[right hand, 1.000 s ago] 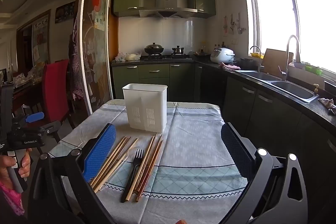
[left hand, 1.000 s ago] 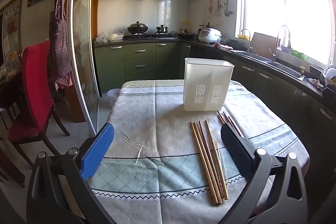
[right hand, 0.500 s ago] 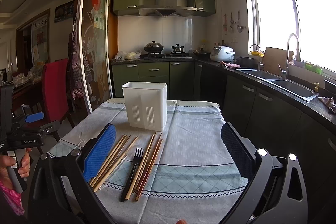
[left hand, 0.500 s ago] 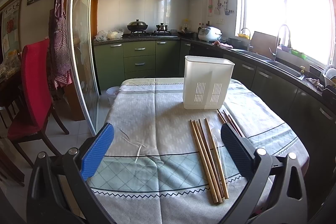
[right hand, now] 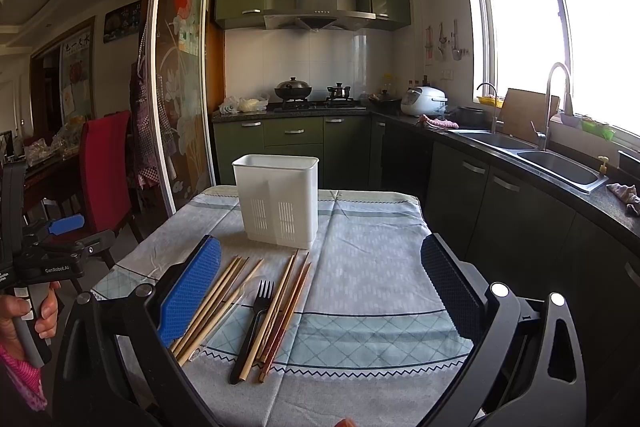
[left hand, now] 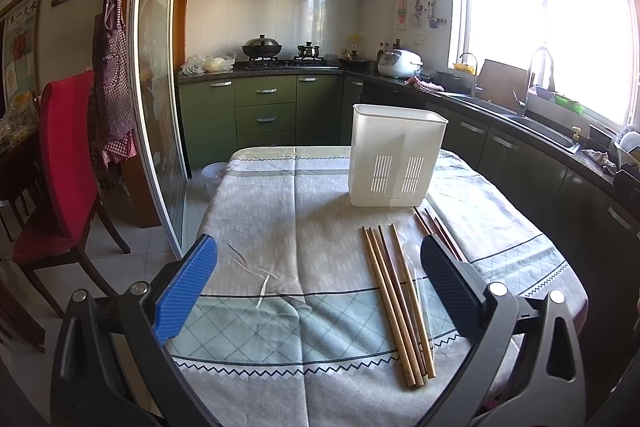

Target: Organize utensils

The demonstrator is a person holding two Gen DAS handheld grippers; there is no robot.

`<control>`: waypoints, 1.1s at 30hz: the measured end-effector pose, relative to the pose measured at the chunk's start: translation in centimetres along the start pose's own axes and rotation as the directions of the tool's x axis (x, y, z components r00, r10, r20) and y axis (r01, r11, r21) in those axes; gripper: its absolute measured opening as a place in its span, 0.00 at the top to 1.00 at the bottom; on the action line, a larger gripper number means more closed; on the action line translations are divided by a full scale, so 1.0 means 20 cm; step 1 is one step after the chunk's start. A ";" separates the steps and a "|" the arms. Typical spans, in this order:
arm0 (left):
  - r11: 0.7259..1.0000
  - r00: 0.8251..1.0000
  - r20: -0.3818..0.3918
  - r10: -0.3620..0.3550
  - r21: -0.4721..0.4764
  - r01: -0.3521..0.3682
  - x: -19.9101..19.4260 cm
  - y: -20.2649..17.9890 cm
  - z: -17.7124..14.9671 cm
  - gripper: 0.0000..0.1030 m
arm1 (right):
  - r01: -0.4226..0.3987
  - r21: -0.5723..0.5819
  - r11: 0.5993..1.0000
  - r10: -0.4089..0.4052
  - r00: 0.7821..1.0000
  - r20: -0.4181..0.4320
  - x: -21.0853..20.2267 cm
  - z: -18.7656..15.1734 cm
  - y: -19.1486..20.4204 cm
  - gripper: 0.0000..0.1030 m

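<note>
"GenRobot.AI" lettering marks the left tongs (right hand: 66,225), parted.

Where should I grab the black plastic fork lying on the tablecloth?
Grip the black plastic fork mid-handle, coming straight down with the open right gripper. It lies flat, tines toward the white plastic utensil holder, wedged between chopstick groups; the pale wooden chopstick hugging its right side may come along.

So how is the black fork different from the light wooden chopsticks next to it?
The black fork is dark, and one end splits into prongs; the light wooden chopsticks are pale, plain straight sticks. There is one fork but several chopsticks, bunched side by side. Both lie flat on the tablecloth in front of the white holder, not yet inside it.
</note>
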State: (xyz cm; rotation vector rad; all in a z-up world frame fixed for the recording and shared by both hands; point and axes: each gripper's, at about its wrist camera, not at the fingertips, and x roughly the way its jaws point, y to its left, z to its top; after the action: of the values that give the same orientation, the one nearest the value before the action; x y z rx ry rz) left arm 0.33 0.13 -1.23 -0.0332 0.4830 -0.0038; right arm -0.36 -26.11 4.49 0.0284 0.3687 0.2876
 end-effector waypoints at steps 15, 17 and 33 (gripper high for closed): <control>1.000 1.000 -0.001 0.000 -0.002 0.000 0.00 0.00 0.00 0.06 | 0.002 0.003 1.000 -0.002 1.000 -0.004 0.05 -0.05 0.00 0.04; 1.000 1.000 0.000 0.000 -0.002 0.000 0.00 0.00 0.00 0.06 | 0.003 0.004 1.000 -0.003 1.000 -0.004 0.05 -0.06 0.00 0.04; 1.000 1.000 -0.001 -0.002 -0.005 0.002 0.00 0.01 0.00 0.06 | 0.002 0.005 1.000 -0.002 1.000 -0.006 0.05 -0.06 0.00 0.04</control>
State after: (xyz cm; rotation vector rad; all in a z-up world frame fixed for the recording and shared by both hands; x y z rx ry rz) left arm 0.28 0.25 -1.17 -0.0382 0.4841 -0.0042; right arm 0.10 -25.90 3.02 0.0318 0.3755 0.2850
